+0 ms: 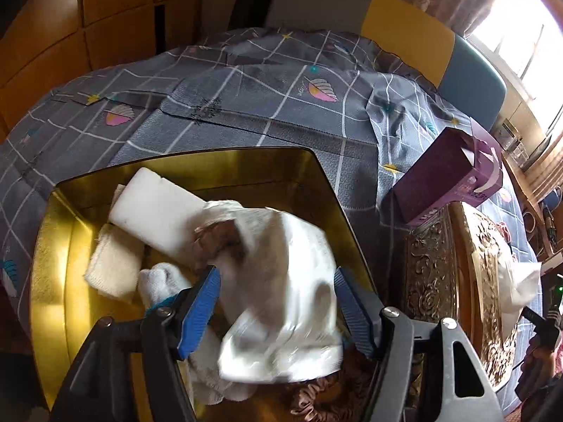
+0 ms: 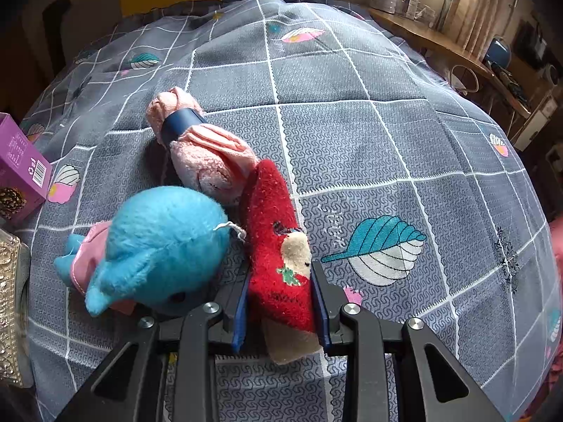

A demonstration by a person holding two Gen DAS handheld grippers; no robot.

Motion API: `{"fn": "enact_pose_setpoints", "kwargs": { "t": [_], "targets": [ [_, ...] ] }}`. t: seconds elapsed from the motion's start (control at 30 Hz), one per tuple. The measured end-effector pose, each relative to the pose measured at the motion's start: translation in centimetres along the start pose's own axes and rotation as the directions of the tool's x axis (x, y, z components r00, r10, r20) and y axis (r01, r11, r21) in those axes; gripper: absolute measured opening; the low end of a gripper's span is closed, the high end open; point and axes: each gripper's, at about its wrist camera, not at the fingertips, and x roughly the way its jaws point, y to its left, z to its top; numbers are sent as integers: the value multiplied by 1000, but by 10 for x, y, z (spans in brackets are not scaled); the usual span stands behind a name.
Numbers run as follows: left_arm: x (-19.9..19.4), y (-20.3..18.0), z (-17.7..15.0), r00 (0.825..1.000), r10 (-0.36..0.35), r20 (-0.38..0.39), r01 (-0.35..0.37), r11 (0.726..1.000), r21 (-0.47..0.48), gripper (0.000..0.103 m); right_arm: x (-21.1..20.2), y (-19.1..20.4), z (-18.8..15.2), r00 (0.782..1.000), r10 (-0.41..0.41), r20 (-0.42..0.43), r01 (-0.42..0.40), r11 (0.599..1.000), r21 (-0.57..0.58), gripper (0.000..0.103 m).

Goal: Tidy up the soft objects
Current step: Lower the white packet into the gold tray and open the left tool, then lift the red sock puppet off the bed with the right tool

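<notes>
In the left wrist view my left gripper [image 1: 278,302] hangs over an open gold tin [image 1: 52,246]. A blurred white cloth [image 1: 281,281] lies loose between its blue pads [image 1: 200,309], which stand wide apart. Inside the tin are a white block [image 1: 155,211], a cream towel roll [image 1: 112,263] and a white sock [image 1: 158,281]. In the right wrist view my right gripper [image 2: 281,302] is shut on a red sock [image 2: 274,239] with a bear pattern, down on the bedspread. A blue plush toy [image 2: 155,246] and a pink rolled cloth [image 2: 204,154] with a dark band lie just left of it.
A purple carton [image 1: 443,176] stands on the grey checked bedspread [image 1: 281,105] beyond the tin. An ornate gold box [image 1: 432,274] with white cloth in it sits to the tin's right. A brownish scrunchie [image 1: 316,401] lies below my left gripper. A wooden desk [image 2: 440,42] runs along the bed's far right.
</notes>
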Motion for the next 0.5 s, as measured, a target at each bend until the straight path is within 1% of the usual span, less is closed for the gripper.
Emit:
{"fn": "enact_pose_setpoints", "kwargs": {
  "t": [0.1,0.23,0.5],
  "targets": [
    [-10,-1,-11,1000,14,26,-15,1000,25,70,0,0,0,1000,-1,0,1,1000,-1,31],
    [-22,-5,-26,997,55,59,-59,996,67,70,0,0,0,1000,-1,2,1,1000,0,32],
    [-46,-22,-46,989,70,132,-91,983,161,70,-1,-2,0,1000,4,3,-4,1000,14,31]
  ]
}}
